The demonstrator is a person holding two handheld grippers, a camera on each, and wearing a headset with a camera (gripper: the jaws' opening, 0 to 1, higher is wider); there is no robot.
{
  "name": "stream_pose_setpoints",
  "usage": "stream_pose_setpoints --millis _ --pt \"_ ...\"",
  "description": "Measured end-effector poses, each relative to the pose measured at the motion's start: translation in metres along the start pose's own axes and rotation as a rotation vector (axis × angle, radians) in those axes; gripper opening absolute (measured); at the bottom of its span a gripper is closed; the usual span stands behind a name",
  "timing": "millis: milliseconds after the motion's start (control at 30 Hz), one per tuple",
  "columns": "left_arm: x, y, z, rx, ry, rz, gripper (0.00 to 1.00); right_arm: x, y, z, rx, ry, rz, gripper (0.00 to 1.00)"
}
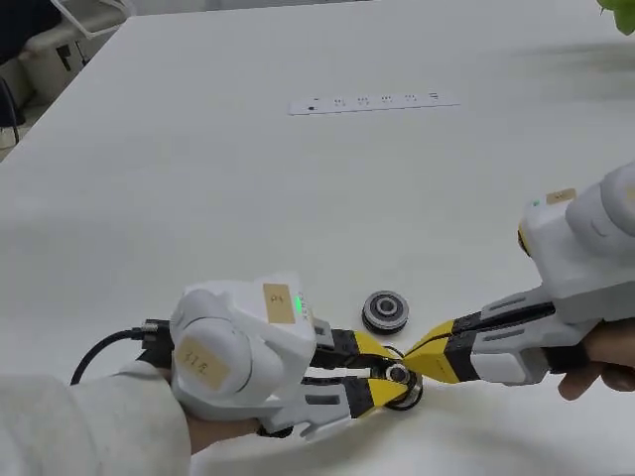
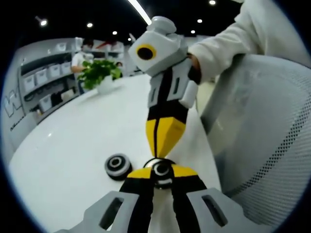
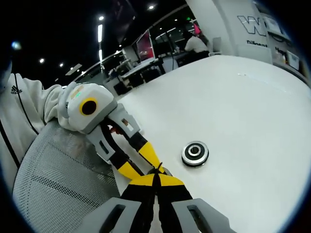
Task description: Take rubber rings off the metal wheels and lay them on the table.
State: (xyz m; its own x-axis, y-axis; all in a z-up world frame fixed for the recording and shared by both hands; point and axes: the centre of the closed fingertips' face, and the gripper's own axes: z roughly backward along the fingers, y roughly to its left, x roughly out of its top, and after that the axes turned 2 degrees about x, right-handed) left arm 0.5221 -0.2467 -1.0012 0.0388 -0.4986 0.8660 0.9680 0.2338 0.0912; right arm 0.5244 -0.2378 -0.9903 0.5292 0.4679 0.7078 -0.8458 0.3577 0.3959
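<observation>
The left gripper (image 1: 390, 373) is sitting low at the near edge of the white desk (image 1: 298, 198), held in a hand in a pale sleeve, and its yellow-tipped jaws are closing from both sides on a small metal wheel (image 2: 162, 168), gripping it just above the desk surface. The right gripper (image 3: 156, 175) is reaching in from the opposite side, its tips meeting the left gripper's tips at that wheel; its jaws are pressing almost fully together, and a thin black sliver of the rubber ring (image 3: 158, 167) is showing pinched between them at the wheel's rim. A second metal wheel (image 1: 386, 309), its dark ring on it, is lying flat on the desk just beyond the two grippers, touching neither. A black cable (image 1: 99, 349) is trailing from the back of the left gripper. Farther back on the desk a white power strip (image 1: 372, 102) is lying, well apart from the work. In the left gripper view a potted plant (image 2: 99, 74) is standing at the far end of the desk, and a grey mesh chair (image 2: 265, 141) is showing beside the person's sleeve.
</observation>
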Motion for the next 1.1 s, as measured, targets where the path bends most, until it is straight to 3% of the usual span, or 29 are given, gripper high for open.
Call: stream_pose_setpoints --millis 167,267,367,467,533,700,867,1000,1100 --pt "0.008 -0.002 0.005 -0.046 -0.016 -0.015 0.14 -0.002 -0.002 0.0 -0.008 0.005 -0.001 0.0" --pt "0.016 0.001 0.012 -0.044 -0.034 -0.003 0.15 0.0 -0.003 0.002 -0.008 -0.004 -0.006 0.0" --pt "0.022 0.001 0.02 -0.05 -0.043 -0.018 0.21 0.002 -0.003 0.003 -0.01 -0.01 -0.007 0.0" --pt "0.025 0.001 0.029 -0.07 -0.023 -0.017 0.28 0.002 -0.003 0.006 -0.016 -0.011 -0.005 0.0" --pt "0.032 0.006 0.036 -0.045 -0.035 -0.054 0.34 0.004 -0.003 0.008 -0.015 -0.019 -0.01 0.0" --pt "0.047 0.015 0.059 -0.008 -0.062 -0.068 0.47 0.009 -0.002 0.01 -0.024 -0.034 -0.005 0.0" --pt "0.044 0.02 0.078 0.025 -0.043 -0.102 0.57 0.011 -0.002 0.015 -0.036 -0.032 0.008 0.0" --pt "0.047 0.022 0.098 0.055 -0.066 -0.061 0.71 0.017 -0.002 0.019 -0.036 -0.046 0.007 0.0" --pt "0.047 0.021 0.111 0.065 -0.072 -0.048 0.76 0.021 -0.001 0.023 -0.036 -0.05 0.007 0.0"
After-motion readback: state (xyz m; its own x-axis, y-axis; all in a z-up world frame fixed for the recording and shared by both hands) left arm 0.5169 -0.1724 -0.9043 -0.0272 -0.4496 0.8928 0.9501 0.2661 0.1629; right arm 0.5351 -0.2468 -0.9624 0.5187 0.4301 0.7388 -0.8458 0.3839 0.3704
